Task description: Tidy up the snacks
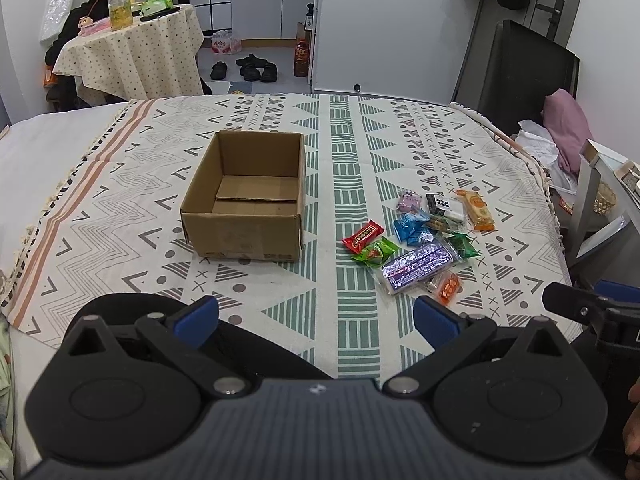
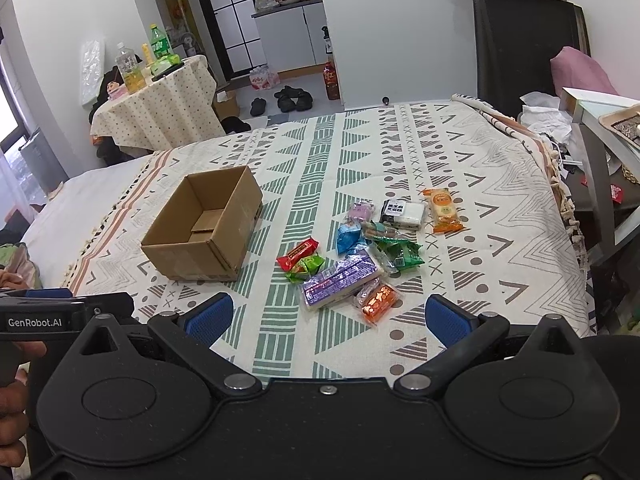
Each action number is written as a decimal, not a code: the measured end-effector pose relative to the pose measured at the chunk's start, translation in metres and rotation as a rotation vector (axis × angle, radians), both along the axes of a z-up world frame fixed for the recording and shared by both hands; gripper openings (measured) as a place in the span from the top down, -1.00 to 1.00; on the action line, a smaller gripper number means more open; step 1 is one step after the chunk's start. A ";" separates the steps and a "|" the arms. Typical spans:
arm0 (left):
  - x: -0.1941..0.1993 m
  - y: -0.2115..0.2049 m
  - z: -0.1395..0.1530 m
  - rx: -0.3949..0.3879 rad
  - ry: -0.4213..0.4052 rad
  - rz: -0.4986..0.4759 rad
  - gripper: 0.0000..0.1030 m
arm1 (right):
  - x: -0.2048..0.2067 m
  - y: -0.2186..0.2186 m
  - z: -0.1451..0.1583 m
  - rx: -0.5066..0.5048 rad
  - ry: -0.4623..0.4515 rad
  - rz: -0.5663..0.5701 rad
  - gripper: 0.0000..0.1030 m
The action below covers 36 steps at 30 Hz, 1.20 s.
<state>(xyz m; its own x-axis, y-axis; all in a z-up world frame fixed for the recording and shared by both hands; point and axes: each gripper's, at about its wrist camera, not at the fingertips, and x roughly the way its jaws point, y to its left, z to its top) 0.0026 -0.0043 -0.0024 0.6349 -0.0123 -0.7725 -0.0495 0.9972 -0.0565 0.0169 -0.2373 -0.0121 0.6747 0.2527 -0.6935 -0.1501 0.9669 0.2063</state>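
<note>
An open, empty cardboard box (image 1: 244, 196) stands on the patterned cloth (image 1: 352, 184); it also shows in the right wrist view (image 2: 202, 228). To its right lies a pile of several wrapped snacks: a long purple pack (image 1: 418, 266) (image 2: 340, 278), a red one (image 1: 362, 236) (image 2: 298, 253), green ones (image 1: 376, 251), a blue one (image 1: 410, 229), an orange biscuit pack (image 1: 476, 209) (image 2: 442, 210) and a small orange pack (image 2: 378, 303). My left gripper (image 1: 316, 318) is open and empty, near the front edge before the box and the pile. My right gripper (image 2: 328, 316) is open and empty, just in front of the pile.
A small round table (image 1: 128, 52) with bottles stands beyond the far left corner. Shoes (image 1: 252, 68) lie on the floor behind. A black chair (image 1: 524, 72) and a pink cushion (image 1: 568, 128) are at the right, with a white shelf (image 2: 600, 108).
</note>
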 end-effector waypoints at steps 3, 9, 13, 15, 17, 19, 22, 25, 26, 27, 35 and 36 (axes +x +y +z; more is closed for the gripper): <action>0.000 -0.001 -0.001 -0.001 -0.001 0.000 -1.00 | 0.000 0.000 -0.001 -0.004 0.002 0.000 -1.00; 0.000 -0.002 -0.001 0.000 0.000 0.000 -1.00 | 0.000 0.000 -0.001 -0.003 0.000 0.002 -1.00; 0.000 -0.002 0.000 0.000 0.001 0.000 -1.00 | -0.001 0.002 0.000 -0.004 -0.005 0.005 -1.00; 0.000 -0.002 0.000 0.000 0.003 0.001 -1.00 | -0.001 0.002 0.000 -0.003 -0.004 0.005 -1.00; -0.001 -0.002 0.001 -0.001 0.003 0.004 -1.00 | -0.002 0.002 0.000 -0.002 -0.005 0.007 -1.00; -0.001 -0.002 0.002 -0.002 0.002 0.007 -1.00 | -0.002 0.002 0.001 -0.003 -0.007 0.008 -1.00; -0.002 -0.002 0.003 -0.003 0.000 0.007 -1.00 | -0.002 0.002 0.004 -0.003 -0.014 0.008 -1.00; -0.002 -0.001 0.003 -0.004 0.000 0.007 -1.00 | -0.002 0.002 0.006 -0.001 -0.017 0.006 -1.00; -0.002 -0.001 0.003 -0.004 -0.001 0.007 -1.00 | -0.002 0.001 0.006 -0.002 -0.016 0.006 -1.00; -0.002 -0.001 0.004 -0.005 -0.001 0.006 -1.00 | -0.002 0.001 0.006 -0.003 -0.016 0.006 -1.00; -0.002 -0.003 0.006 -0.006 -0.001 0.002 -1.00 | -0.002 0.000 0.007 -0.003 -0.015 0.005 -1.00; -0.003 -0.003 0.006 -0.005 -0.002 0.000 -1.00 | -0.003 -0.001 0.008 -0.003 -0.016 0.006 -1.00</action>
<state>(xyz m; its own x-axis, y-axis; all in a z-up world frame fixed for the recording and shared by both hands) -0.0003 -0.0077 0.0034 0.6361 -0.0158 -0.7714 -0.0496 0.9969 -0.0613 0.0143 -0.2386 -0.0044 0.6841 0.2547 -0.6835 -0.1593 0.9666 0.2007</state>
